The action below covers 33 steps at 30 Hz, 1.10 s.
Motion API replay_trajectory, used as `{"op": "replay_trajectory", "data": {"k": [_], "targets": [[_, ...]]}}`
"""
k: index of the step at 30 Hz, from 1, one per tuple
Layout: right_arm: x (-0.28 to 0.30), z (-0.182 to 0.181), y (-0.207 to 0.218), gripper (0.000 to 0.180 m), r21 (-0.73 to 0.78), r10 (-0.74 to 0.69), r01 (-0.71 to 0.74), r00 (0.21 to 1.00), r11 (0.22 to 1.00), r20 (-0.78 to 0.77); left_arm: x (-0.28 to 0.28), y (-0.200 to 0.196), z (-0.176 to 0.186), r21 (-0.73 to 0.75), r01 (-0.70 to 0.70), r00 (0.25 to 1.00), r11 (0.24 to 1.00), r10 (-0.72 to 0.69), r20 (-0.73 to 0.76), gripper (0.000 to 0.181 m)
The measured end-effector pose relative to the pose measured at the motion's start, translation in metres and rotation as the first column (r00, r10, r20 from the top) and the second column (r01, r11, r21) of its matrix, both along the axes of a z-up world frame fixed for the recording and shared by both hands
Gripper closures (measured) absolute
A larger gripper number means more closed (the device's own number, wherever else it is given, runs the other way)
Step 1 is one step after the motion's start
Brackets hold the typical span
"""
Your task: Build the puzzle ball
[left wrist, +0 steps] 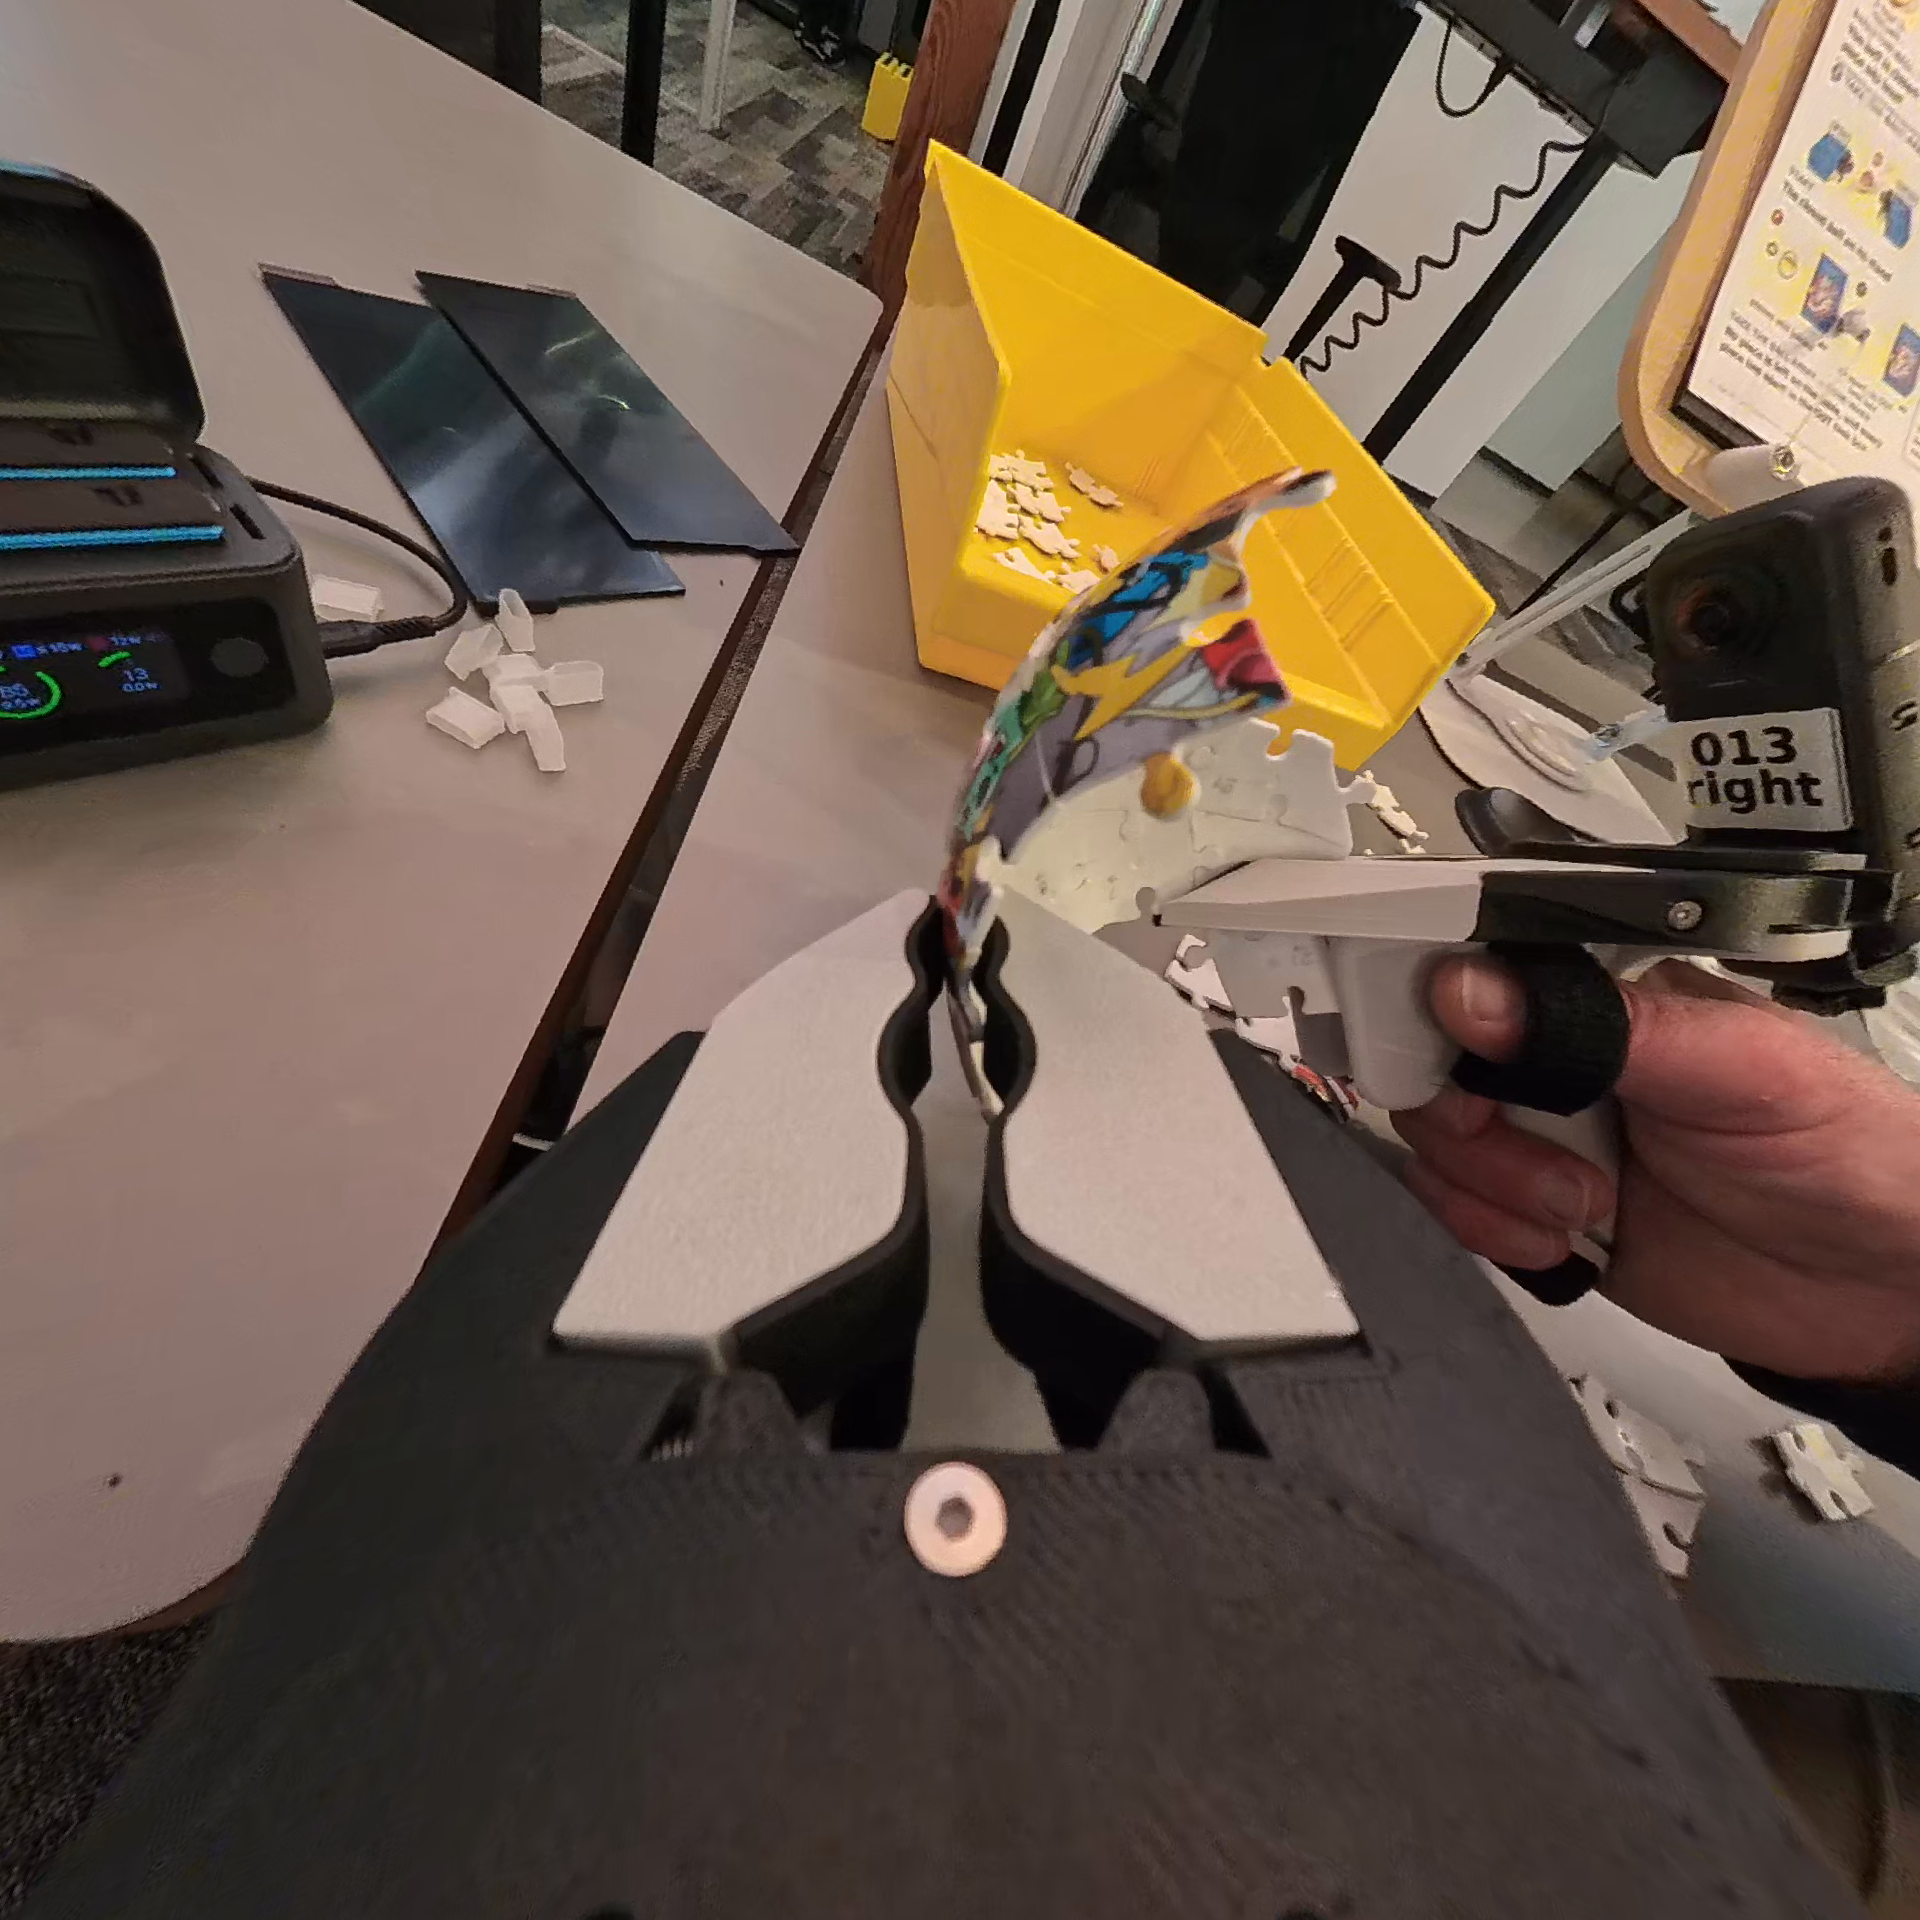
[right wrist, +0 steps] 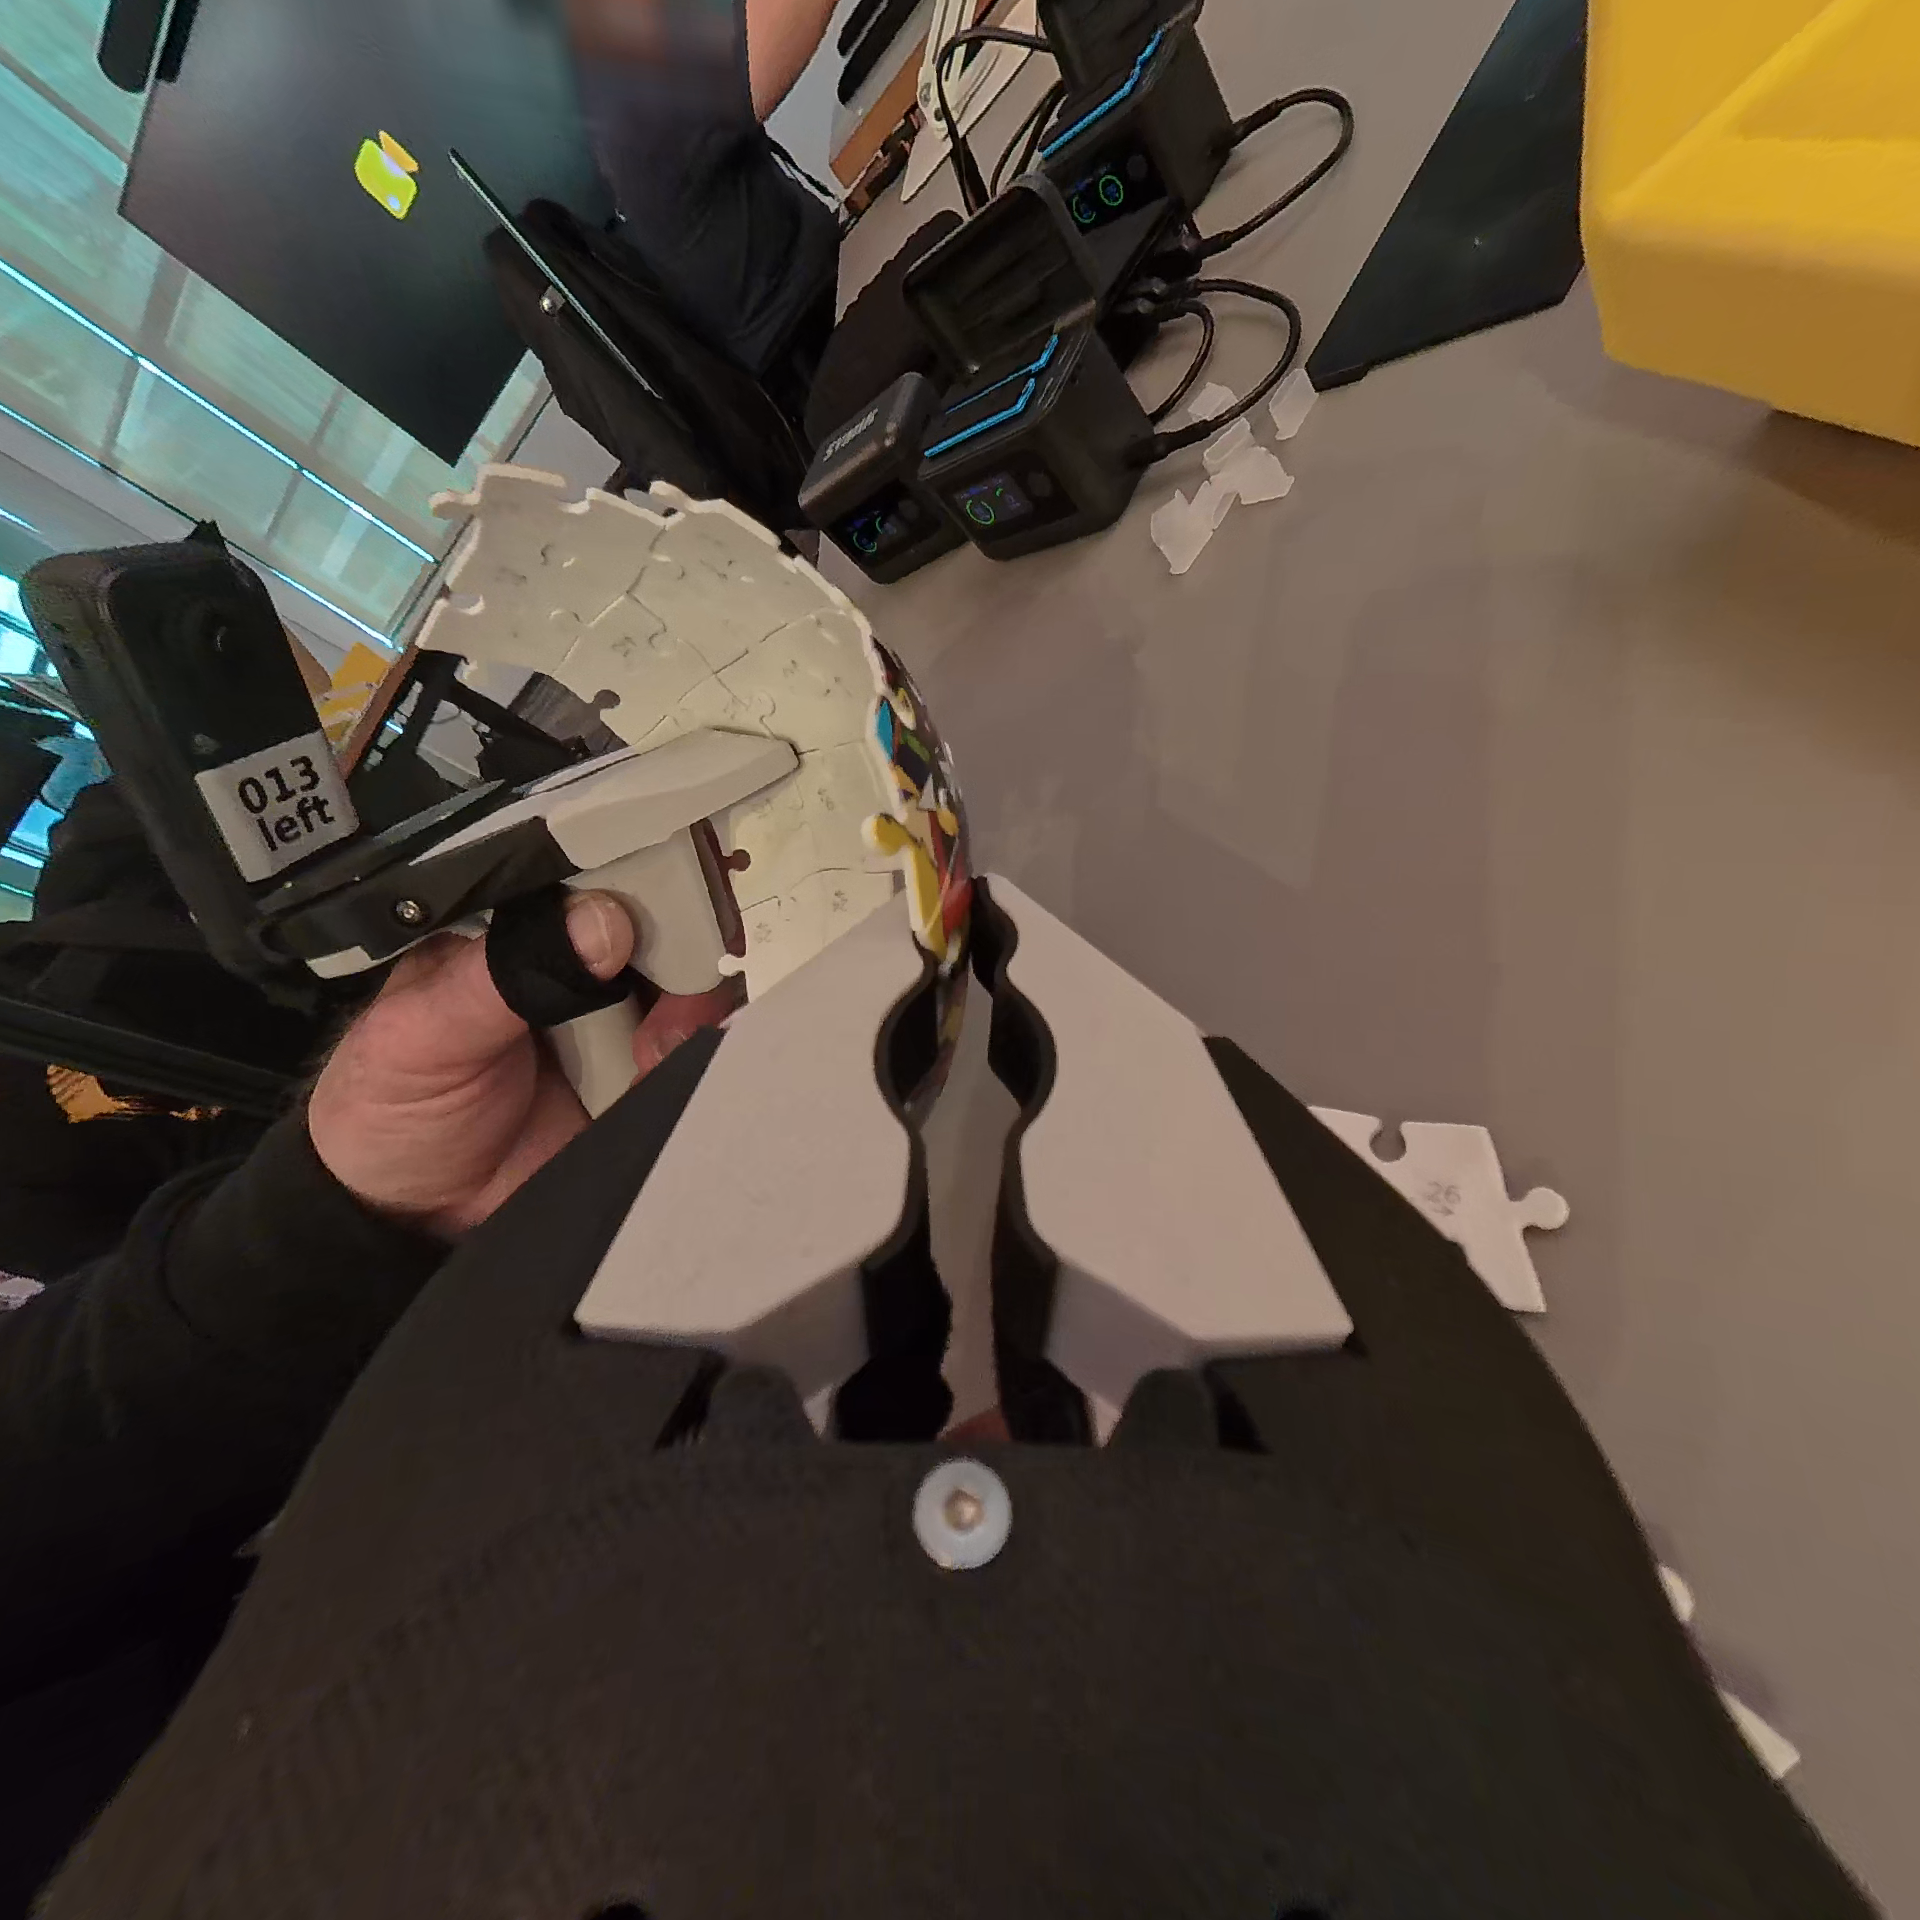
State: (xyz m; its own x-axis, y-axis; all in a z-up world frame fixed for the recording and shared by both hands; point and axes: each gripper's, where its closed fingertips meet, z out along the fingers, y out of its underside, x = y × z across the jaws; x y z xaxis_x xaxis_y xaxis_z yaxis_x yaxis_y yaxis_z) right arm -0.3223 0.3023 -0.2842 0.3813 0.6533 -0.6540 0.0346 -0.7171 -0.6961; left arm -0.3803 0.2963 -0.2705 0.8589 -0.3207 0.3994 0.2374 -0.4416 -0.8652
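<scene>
Above the grey table (left wrist: 727, 790), gripped from two sides: half-built shell (left wrist: 1122, 717), lifted clear.

Behind, yellow bin (left wrist: 1091, 343) kept near, loose pieces (left wrist: 1039, 509) inside. Left gripper (left wrist: 961, 966) pinched narrow on the shell's lower edge; right gripper (right wrist: 961, 935) likewise clamped on the rim, probably steadying the curve for joining. On the table, spare piece (right wrist: 1444, 1195) waiting.

multicoloured puzzle ball (left wrist: 1127, 665), yellow bin (left wrist: 1122, 416)

Dim, warm indoor light, with soft shadows on the grey bench (left wrist: 260, 987), faint glare on dark panels (left wrist: 499, 436), strong fisheye bending at edges, slight blur on yellow bin (right wrist: 1766, 208).
</scene>
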Motion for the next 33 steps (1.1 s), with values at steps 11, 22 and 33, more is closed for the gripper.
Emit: {"op": "replay_trajectory", "data": {"k": [11,22,33], "targets": [[0.005,-0.014,0.000,0.180,-0.008,0.048,-0.048,0.994,0.999,0.094,0.003,-0.002,-0.002,-0.012,0.063,0.998,0.998,-0.064,-0.008,0.159],[0.009,-0.014,0.003,0.180,0.037,0.081,-0.090,0.974,0.995,0.212,-0.002,-0.011,0.004,-0.022,0.133,0.965,0.991,-0.134,-0.226,0.133],[0.009,-0.009,0.003,0.180,0.147,0.090,-0.152,0.928,0.977,0.362,-0.007,-0.006,0.027,0.010,0.157,0.893,0.988,-0.138,-0.428,0.132]]}}
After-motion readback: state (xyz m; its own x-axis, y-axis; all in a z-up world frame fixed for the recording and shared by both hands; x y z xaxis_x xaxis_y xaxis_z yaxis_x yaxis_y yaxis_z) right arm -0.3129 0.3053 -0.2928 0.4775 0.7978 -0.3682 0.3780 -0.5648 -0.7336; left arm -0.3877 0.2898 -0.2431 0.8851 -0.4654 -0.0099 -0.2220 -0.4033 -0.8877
